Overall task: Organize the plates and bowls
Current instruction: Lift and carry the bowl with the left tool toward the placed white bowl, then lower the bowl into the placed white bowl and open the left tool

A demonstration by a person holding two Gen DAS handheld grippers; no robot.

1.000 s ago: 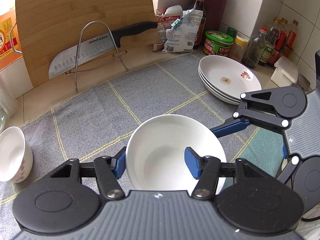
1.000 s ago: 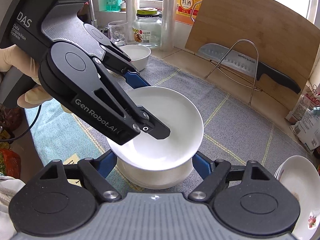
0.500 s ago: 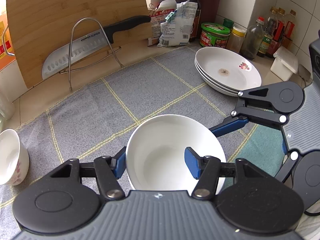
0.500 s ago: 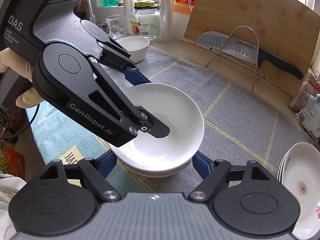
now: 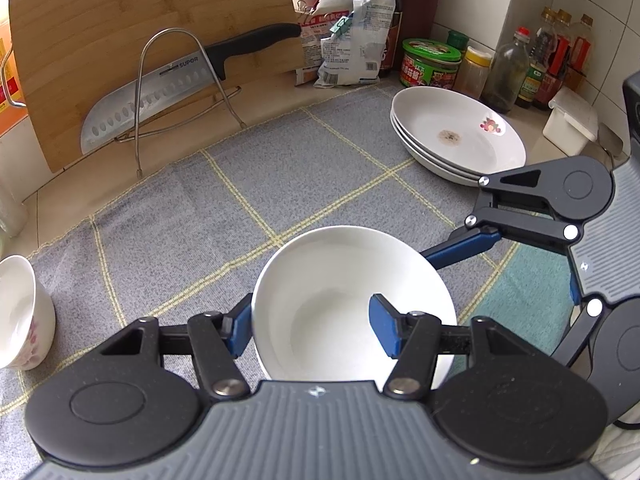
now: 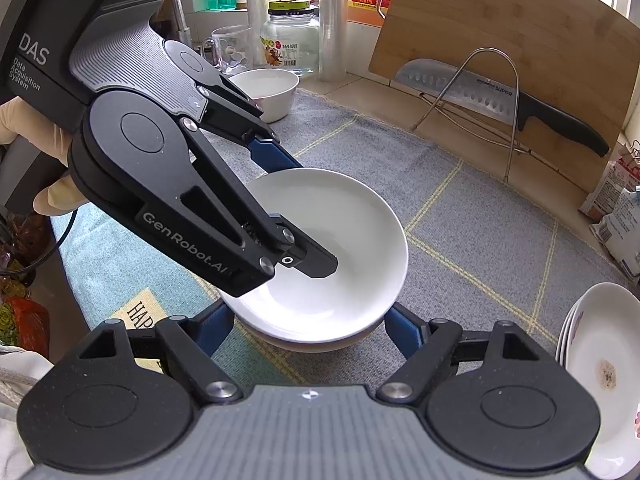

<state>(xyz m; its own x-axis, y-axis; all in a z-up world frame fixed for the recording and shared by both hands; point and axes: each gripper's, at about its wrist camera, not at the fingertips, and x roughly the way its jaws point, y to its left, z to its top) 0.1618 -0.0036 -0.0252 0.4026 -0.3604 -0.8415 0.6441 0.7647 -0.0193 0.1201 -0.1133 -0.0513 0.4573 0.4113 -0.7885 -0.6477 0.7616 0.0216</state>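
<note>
A plain white bowl [image 5: 340, 280] sits in the middle of the grey checked mat; it also shows in the right wrist view [image 6: 340, 220]. My left gripper [image 5: 310, 330] straddles its near rim, one finger inside and one outside, apparently clamped on the wall. My right gripper [image 6: 306, 330] is open, its fingers on either side of the bowl's base without visible contact. A stack of white plates [image 5: 456, 136] lies at the right back, also in the right wrist view [image 6: 604, 360]. A small floral bowl [image 5: 22, 312] stands at the left, also in the right wrist view [image 6: 270, 90].
A cutting board [image 5: 140, 32] and a cleaver on a wire rack [image 5: 160, 92] stand at the back. Jars, bottles and food bags [image 5: 432, 60] line the back right corner. A glass jar [image 6: 294, 44] and mug [image 6: 230, 50] stand by the window.
The bowl, held in my left gripper, has shifted a little across the mat toward the plate stack, and both grippers moved with it. The small floral bowl has fallen further behind.
</note>
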